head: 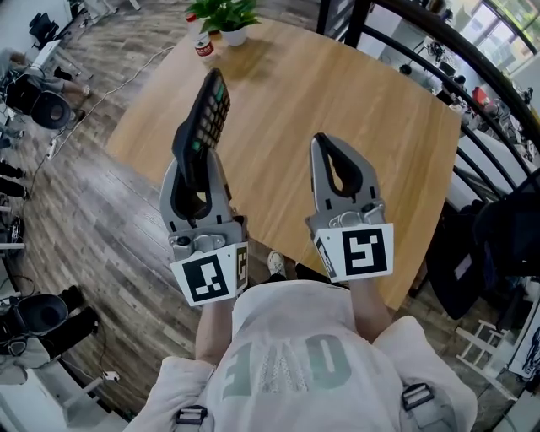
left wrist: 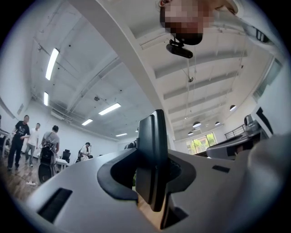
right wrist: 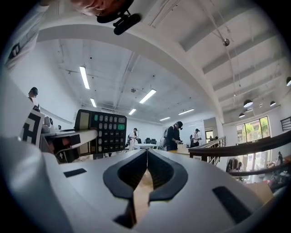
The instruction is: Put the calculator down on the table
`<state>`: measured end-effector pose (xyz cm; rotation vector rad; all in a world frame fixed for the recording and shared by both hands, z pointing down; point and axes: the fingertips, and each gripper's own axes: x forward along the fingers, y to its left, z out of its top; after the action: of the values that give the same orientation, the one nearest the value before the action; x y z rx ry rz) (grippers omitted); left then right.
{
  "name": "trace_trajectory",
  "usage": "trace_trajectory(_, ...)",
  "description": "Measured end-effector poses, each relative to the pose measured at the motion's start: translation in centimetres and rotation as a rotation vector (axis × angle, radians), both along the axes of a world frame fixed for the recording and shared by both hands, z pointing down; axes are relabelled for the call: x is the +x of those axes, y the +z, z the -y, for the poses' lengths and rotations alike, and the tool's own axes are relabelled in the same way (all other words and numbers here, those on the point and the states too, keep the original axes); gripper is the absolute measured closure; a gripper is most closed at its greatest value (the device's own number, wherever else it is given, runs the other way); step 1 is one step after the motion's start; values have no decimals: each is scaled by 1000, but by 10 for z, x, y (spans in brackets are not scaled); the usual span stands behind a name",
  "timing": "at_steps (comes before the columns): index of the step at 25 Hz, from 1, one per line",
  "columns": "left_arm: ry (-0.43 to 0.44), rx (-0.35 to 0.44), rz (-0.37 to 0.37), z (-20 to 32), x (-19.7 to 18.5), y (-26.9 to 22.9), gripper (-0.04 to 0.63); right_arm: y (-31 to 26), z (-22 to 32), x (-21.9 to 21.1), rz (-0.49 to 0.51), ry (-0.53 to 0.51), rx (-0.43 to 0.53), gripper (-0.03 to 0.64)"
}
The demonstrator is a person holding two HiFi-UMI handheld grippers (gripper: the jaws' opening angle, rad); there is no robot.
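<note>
1. Light wood table (head: 337, 101) on a grey plank floor (head: 110, 211); potted plant (head: 226, 15) and small bottle (head: 202, 46) at the far edge
2. Left gripper (head: 192, 150) is clamped on the calculator (head: 209, 105), pads pressing both faces of its lower end
3. Calculator is off the table, held up on end, keys facing the right gripper; in the head view it overlaps the table's left edge
4. Right gripper (head: 325, 142) is empty, jaws closed tip to tip, held above the table beside the left one
</note>
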<state>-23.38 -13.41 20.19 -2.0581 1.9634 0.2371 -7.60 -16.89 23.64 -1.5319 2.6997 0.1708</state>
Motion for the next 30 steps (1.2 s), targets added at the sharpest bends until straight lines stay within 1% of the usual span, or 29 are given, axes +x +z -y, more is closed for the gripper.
trace_trajectory(3, 106, -74, 83, 22, 12, 2, 474, 3, 6, 8, 23, 23, -29, 596)
trace_trajectory(7, 263, -212, 198, 62, 29, 9, 474, 19, 13, 21, 26, 51, -81, 596)
trace_trajectory(10, 397, -330, 323, 90, 51, 21, 474, 35, 13, 35, 36, 76, -127, 595)
trace_trajectory(15, 578, -475, 515, 123, 90, 55, 474, 62, 13, 53, 37, 94, -181, 595)
trace_trajectory(19, 724, -596, 710, 144, 117, 89, 474, 68, 15, 67, 61, 114, -207, 595)
trace_trajectory(22, 839, -727, 867, 154, 131, 118, 474, 74, 20, 82, 72, 128, -222, 595)
trace_trajectory(25, 974, -862, 992, 162, 137, 149, 474, 85, 27, 97, 80, 163, -253, 596)
trace_trajectory(27, 1068, -948, 1051, 167, 139, 166, 474, 92, 35, 107, 90, 186, -276, 596)
trace_trajectory(30, 1220, -1081, 1112, 167, 141, 191, 474, 103, 44, 119, 95, 217, -305, 596)
